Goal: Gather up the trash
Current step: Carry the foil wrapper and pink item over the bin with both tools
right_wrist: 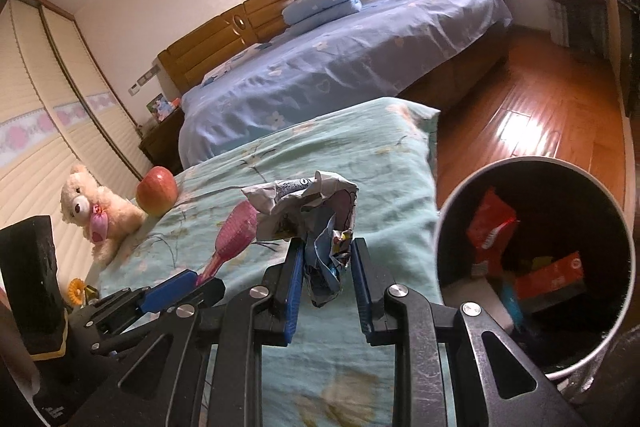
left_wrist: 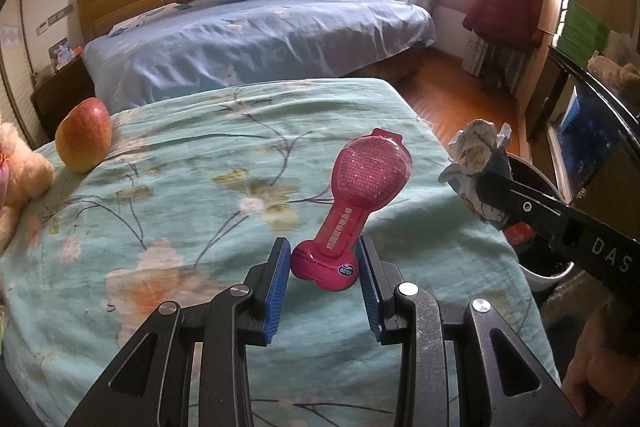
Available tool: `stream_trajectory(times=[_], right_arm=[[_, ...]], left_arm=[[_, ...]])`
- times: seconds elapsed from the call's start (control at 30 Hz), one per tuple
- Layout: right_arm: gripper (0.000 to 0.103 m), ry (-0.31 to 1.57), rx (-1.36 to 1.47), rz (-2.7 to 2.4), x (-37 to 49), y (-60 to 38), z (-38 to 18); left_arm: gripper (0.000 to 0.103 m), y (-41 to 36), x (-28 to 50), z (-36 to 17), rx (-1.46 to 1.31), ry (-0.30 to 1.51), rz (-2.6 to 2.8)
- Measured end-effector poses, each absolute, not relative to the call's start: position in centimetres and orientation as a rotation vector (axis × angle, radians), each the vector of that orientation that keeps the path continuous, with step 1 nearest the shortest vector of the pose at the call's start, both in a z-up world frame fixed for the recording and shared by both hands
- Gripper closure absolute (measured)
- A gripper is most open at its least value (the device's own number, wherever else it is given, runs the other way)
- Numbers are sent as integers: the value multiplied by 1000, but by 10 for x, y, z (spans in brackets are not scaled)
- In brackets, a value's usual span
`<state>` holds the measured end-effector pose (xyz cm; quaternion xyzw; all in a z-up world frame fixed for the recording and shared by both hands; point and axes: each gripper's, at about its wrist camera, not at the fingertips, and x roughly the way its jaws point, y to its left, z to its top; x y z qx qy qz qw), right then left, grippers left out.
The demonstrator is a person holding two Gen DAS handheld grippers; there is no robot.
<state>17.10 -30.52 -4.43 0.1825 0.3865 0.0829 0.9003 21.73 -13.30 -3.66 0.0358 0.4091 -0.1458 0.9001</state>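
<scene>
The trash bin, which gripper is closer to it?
Right. The right gripper, holding crumpled paper, is just beside the trash bin; the left gripper, holding pink packaging, is farther over the bed.

Both wrist cams low over bedspread [left_wrist: 192,163]

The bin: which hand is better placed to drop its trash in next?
Right. The right gripper holds crumpled paper just beside the open bin. The left gripper holds a pink package over the bed, farther from the bin.
</scene>
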Motion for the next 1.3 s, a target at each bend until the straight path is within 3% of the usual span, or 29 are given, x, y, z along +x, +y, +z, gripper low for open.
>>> stream_trajectory(times=[1.3], right_arm=[[79, 763, 426, -12, 131, -393, -43]], left_arm=[[71, -215, 206, -34, 179, 845, -458]])
